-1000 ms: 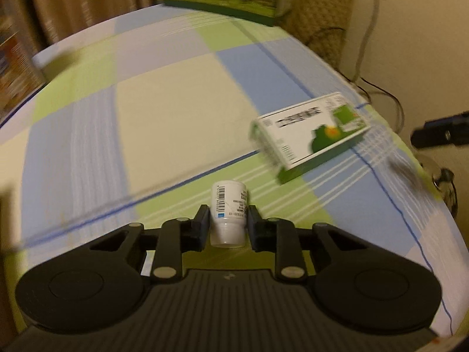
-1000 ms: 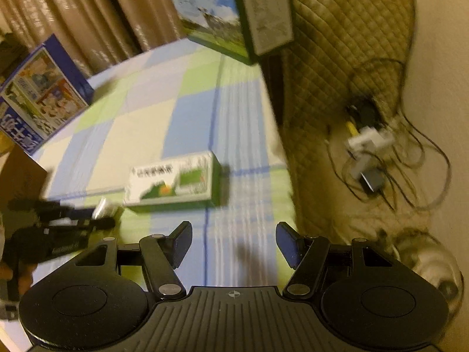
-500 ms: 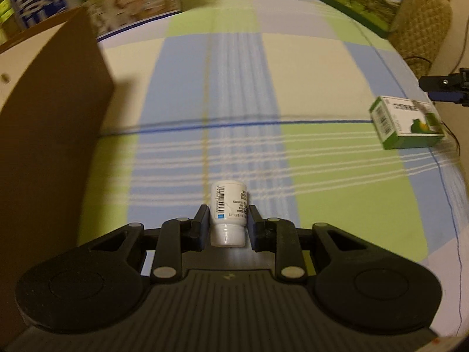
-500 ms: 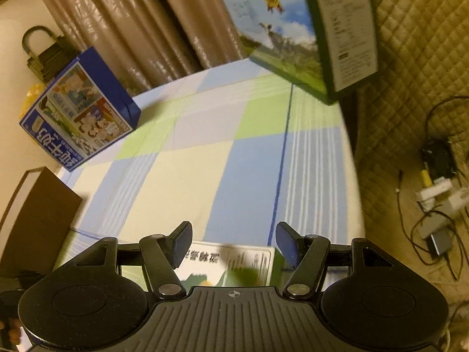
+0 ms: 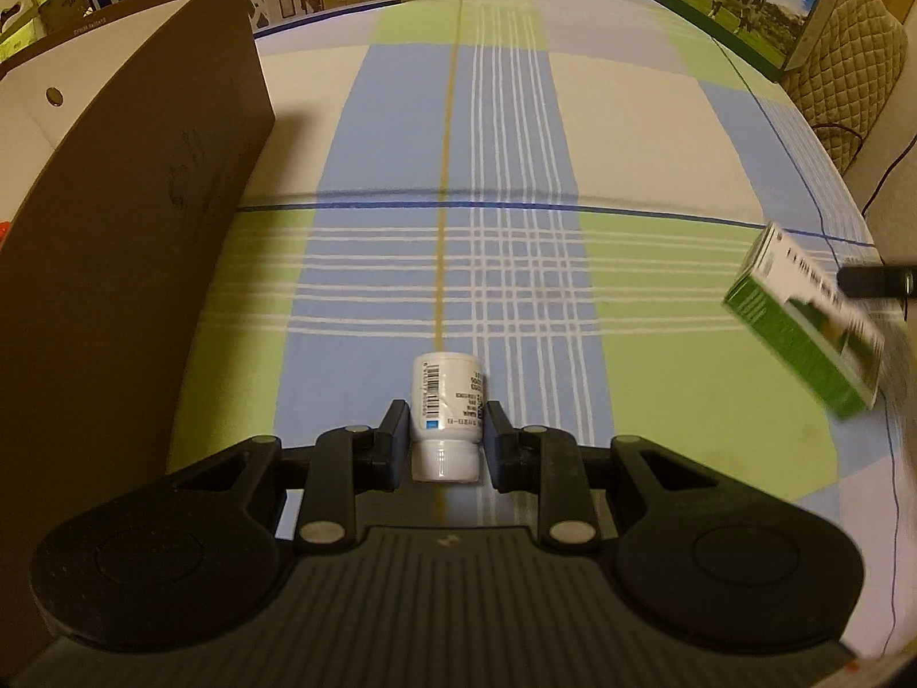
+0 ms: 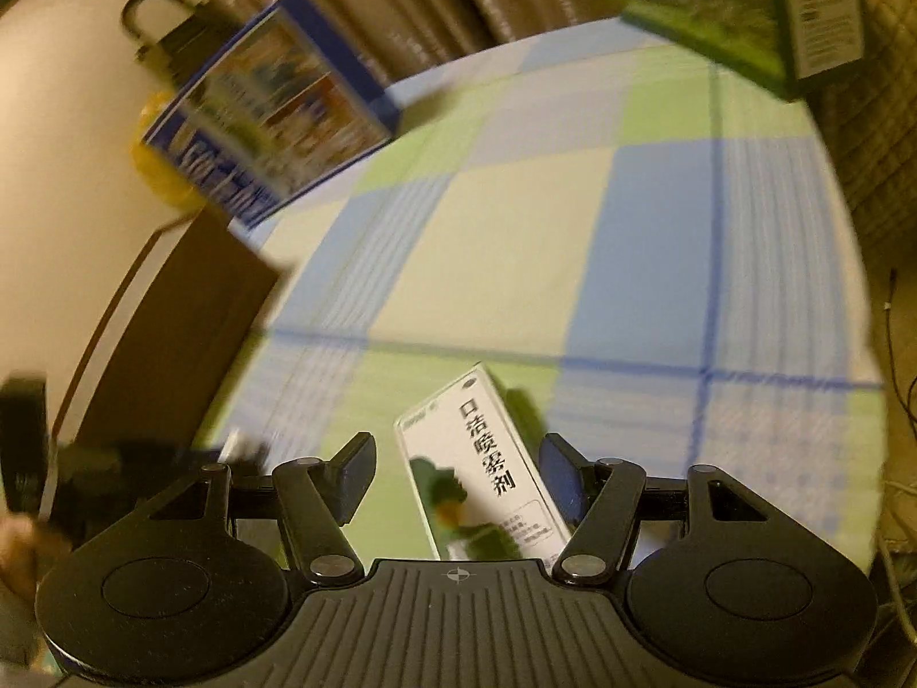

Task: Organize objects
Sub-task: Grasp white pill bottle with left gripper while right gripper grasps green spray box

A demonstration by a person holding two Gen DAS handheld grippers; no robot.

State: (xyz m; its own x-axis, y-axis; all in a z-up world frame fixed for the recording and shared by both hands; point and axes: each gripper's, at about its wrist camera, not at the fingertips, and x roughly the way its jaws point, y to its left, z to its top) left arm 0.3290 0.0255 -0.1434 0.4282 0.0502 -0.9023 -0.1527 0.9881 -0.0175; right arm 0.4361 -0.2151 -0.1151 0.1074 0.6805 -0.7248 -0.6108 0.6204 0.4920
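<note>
Two grippers level: left gripper (image 5: 447, 438) pinches bottle (image 5: 447, 413); right gripper (image 6: 458, 473) spread around carton (image 6: 478, 467).

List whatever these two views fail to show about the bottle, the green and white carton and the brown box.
- White bottle, left wrist view: its label print is too small to read; the left tool covers its sides.
- Green and white carton, right wrist view: near end hidden behind the right tool; whether the tool grips it cannot be told.
- Same carton, left view: motion-blurred.
- Brown box, left view: cut off by the left edge; contents unseen.
</note>
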